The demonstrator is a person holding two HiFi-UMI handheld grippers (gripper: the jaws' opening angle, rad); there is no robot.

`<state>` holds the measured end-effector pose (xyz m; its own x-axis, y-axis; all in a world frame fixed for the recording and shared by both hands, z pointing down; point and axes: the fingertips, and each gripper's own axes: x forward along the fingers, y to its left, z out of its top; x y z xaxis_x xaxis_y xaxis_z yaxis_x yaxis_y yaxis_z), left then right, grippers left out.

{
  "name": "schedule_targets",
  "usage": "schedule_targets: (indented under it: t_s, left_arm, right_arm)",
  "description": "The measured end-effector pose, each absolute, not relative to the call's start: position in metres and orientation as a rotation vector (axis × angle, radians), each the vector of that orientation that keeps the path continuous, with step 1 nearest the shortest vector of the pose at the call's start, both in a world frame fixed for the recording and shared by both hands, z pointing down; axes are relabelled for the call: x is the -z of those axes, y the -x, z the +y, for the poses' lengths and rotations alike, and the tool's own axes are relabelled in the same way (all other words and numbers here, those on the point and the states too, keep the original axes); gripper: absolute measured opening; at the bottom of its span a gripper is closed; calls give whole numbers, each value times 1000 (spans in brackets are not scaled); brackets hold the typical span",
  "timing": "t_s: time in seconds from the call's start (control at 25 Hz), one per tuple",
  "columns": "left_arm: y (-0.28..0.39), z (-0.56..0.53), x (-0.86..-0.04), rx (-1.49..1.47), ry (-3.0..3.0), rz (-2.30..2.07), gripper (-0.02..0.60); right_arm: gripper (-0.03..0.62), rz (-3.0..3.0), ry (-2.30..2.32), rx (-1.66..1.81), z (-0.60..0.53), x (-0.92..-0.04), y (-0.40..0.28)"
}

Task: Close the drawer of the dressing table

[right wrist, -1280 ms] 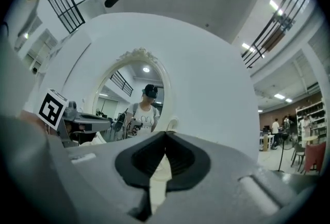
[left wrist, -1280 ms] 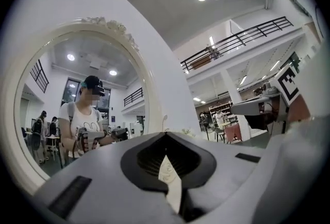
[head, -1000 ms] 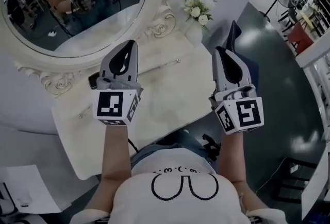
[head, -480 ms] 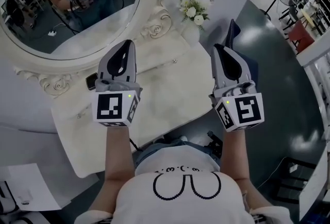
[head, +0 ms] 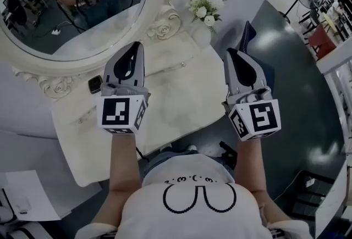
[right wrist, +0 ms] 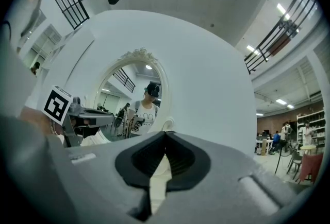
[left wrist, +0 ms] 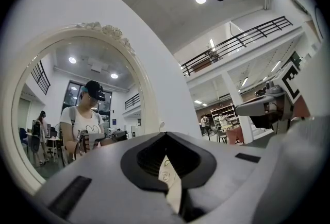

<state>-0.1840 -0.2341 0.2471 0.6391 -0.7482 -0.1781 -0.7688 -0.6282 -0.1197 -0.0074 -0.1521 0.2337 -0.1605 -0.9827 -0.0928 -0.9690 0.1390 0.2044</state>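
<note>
The cream dressing table [head: 187,95] stands below me, with its oval mirror [head: 71,7] at the upper left. Two small knobs [head: 182,64] show along its raised back part; I cannot tell how any drawer stands from here. My left gripper [head: 135,45] hovers over the table's left half, shut and empty. Held over the table's right edge, my right gripper [head: 228,52] is also shut with nothing in it. In the left gripper view the jaws [left wrist: 166,134] meet in front of the mirror [left wrist: 77,109]. The right gripper [right wrist: 166,133] points level at the mirror [right wrist: 136,99] and the white wall.
A vase of white flowers [head: 204,8] stands at the table's back right corner. A small dark object [head: 94,84] lies by the mirror's base. A blue seat [head: 254,45] is right of the table. Papers [head: 25,199] lie at the lower left.
The picture has shifted slightly, so the table sits a little more to the left. Both grippers stay shut and in nearly the same places.
</note>
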Motion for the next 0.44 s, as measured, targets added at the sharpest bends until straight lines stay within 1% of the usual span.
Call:
schedule_targets:
  t_s: [0.44]
  left_arm:
    - [183, -231, -251, -149, 2682, 1263, -2]
  right_arm:
    - [-2, -2316, -1992, 325, -147, -236, 3]
